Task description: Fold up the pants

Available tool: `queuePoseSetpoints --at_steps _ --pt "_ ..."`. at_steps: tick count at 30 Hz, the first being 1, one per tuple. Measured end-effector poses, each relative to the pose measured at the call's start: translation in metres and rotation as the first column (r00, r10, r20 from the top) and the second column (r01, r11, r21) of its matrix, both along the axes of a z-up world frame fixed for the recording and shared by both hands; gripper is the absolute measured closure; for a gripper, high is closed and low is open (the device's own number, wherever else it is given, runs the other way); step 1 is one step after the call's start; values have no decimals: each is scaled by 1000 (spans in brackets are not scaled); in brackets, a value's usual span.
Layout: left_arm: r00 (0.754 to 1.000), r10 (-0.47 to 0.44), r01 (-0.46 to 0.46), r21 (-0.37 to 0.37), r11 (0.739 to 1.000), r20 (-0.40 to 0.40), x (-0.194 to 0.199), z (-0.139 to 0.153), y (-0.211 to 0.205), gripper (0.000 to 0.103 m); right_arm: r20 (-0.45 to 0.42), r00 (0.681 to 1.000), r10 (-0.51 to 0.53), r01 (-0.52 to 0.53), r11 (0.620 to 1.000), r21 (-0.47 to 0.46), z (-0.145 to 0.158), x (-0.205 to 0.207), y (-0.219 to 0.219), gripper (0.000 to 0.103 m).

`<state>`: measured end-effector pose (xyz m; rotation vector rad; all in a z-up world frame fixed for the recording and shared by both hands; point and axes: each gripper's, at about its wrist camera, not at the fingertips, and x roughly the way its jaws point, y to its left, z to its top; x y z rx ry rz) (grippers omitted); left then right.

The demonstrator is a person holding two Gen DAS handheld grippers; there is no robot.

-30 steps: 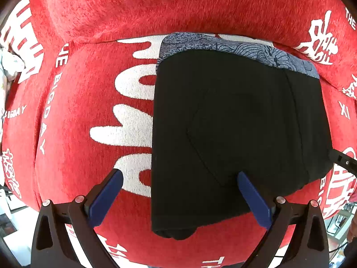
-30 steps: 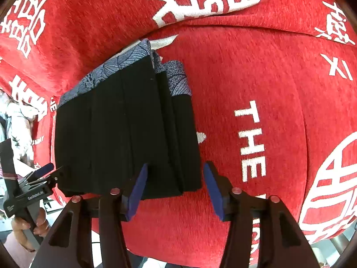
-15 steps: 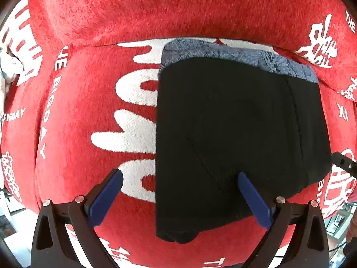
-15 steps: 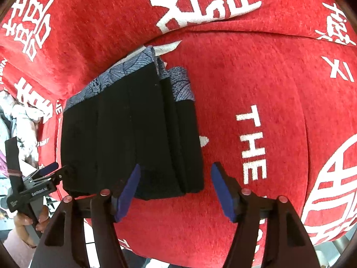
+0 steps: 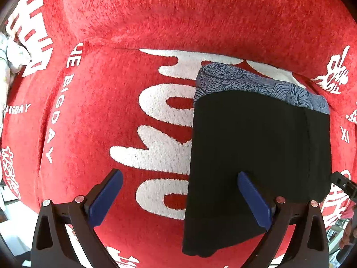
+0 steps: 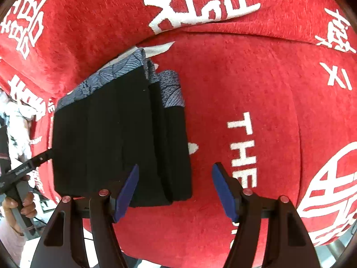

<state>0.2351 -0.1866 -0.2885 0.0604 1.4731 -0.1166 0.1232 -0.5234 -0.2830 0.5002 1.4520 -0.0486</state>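
From the left wrist camera, we see our left gripper (image 5: 178,197) with its jaws spread wide and nothing between them, poised at the near edge of a red cushion (image 5: 107,120) printed with white lettering. The black pants (image 5: 256,156), already folded into a compact rectangle, lie ahead and to the right of that claw; its right finger (image 5: 253,197) overlaps the bundle's near part, though we cannot tell whether it touches the cloth. The patterned blue-grey waistband (image 5: 256,82) sits at the far end, so the bundle's long axis runs away from us, toward the backrest.

From the right wrist camera, we see our right gripper (image 6: 175,192) likewise spread and empty. Here the pants (image 6: 116,143) lie ahead and to the left, stacked layers showing along their right edge, the waistband (image 6: 104,76) again farthest away. The left finger (image 6: 127,191) crosses the bundle's near right corner. The other gripper's tip shows at the bundle's left edge.

We judge the fold essentially complete; both claws flank the near edge about equally.
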Motion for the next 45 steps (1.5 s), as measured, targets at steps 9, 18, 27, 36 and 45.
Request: queuePoseSetpoints --at_steps 9,18,27,36,45 --pt "999 -39 39 15 999 -4 -1 -2 -11 0 -20 999 46 -48 995 -87 1 6 6 25" --pt "999 -48 48 10 999 -8 -1 -4 -15 0 -24 998 60 -62 993 -100 1 6 7 25" --pt "998 -57 57 5 998 -12 -2 -4 -19 0 -41 992 122 -128 972 -197 1 17 20 23" --pt "998 -57 57 4 998 -13 -3 -3 -20 0 -51 987 154 -162 952 -258 6 17 25 23" --pt "998 -60 60 0 998 -13 -6 -2 -22 0 -51 971 233 -236 904 -356 19 22 45 23"
